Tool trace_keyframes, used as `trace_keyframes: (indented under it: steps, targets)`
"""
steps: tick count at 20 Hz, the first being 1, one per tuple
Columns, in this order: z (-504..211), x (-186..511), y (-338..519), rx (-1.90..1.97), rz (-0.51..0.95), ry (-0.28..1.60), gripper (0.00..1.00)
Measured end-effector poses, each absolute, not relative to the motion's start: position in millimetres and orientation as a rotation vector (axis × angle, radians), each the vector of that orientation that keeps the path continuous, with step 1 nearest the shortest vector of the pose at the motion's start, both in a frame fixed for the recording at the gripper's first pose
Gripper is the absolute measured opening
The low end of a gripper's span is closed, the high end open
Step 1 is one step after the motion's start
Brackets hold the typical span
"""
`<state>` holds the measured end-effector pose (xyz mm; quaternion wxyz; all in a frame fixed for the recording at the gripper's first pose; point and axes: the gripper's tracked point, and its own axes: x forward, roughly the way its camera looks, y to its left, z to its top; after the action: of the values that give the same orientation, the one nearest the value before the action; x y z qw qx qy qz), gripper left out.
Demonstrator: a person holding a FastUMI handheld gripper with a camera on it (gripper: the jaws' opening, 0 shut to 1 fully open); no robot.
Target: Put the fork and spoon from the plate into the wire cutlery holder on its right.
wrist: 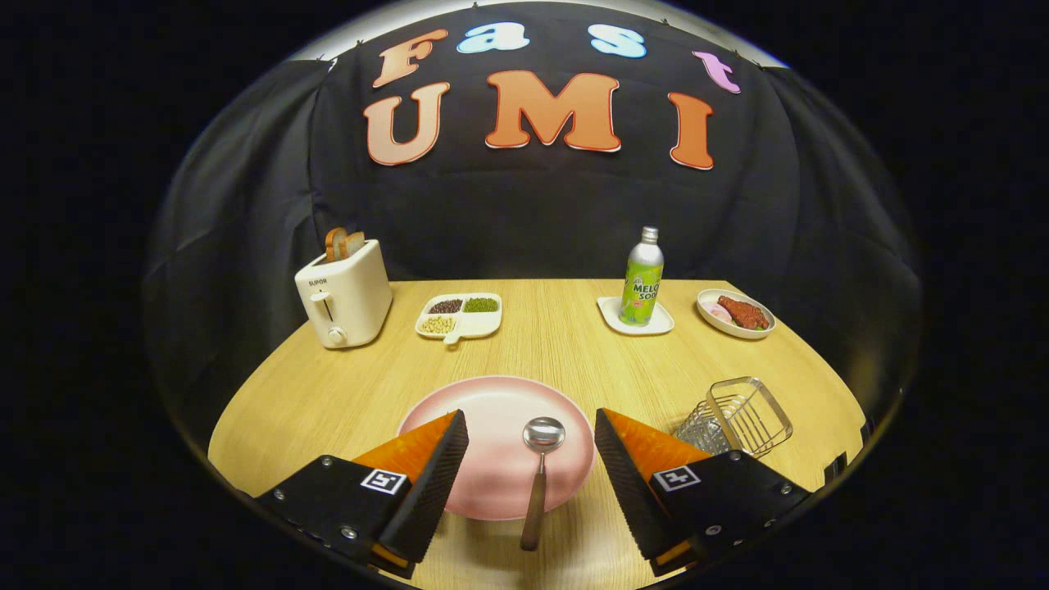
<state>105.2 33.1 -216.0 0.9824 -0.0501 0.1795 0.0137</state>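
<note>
While gripper point(531, 438) is hanging wide open astride spoon point(537, 479), thin handle overhanging plate point(500, 447) risks skidding as fingers are closing.

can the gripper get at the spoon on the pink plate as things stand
Probably yes: the gripper has its jaws open, and the wooden-handled metal spoon lies between them on the round pink plate, nothing covering it.

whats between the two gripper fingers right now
In the gripper view, the spoon lies between the open gripper's fingers, bowl on the pink plate.
</note>
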Motion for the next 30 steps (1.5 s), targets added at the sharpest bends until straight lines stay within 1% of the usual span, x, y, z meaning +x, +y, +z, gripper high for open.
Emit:
trace_keyframes:
  steps: [2, 3, 6, 7, 8, 13, 14, 15, 16, 18, 19, 20, 21, 22, 23, 25, 30]
  targets:
    - [-232.2, 107.2, 31.0, -0.116, 0.021, 0.400, 0.92]
    - [-239.7, 108.5, 30.9, -0.118, 0.022, 0.417, 0.88]
    - [-259.1, 111.2, 31.4, -0.127, 0.019, 0.470, 0.84]
    - [-265.3, 110.4, 32.0, -0.129, 0.019, 0.486, 0.78]
    - [-268.8, 111.7, 31.8, -0.134, 0.017, 0.496, 0.75]
    - [-286.7, 115.0, 25.1, -0.145, -0.008, 0.547, 0.51]
    - [-290.1, 115.0, 23.8, -0.144, -0.012, 0.559, 0.50]
    - [-293.8, 114.9, 22.9, -0.141, -0.013, 0.571, 0.46]
    - [-295.8, 114.8, 22.9, -0.139, -0.012, 0.580, 0.45]
    - [-300.2, 115.4, 21.6, -0.145, -0.014, 0.594, 0.38]
    - [-302.1, 116.6, 22.5, -0.146, -0.015, 0.602, 0.31]
    - [-304.7, 116.5, 23.2, -0.144, -0.011, 0.611, 0.28]
    - [-305.4, 115.8, 24.0, -0.141, -0.012, 0.623, 0.21]
    - [-306.7, 118.1, 23.3, -0.128, -0.017, 0.623, 0.17]
    - [-305.7, 116.1, 25.2, -0.113, -0.020, 0.635, 0.12]
    - [-302.6, 116.8, 25.4, -0.085, -0.021, 0.645, 0.05]
    - [-273.7, 112.2, 36.0, -0.065, 0.040, 0.632, 0.04]
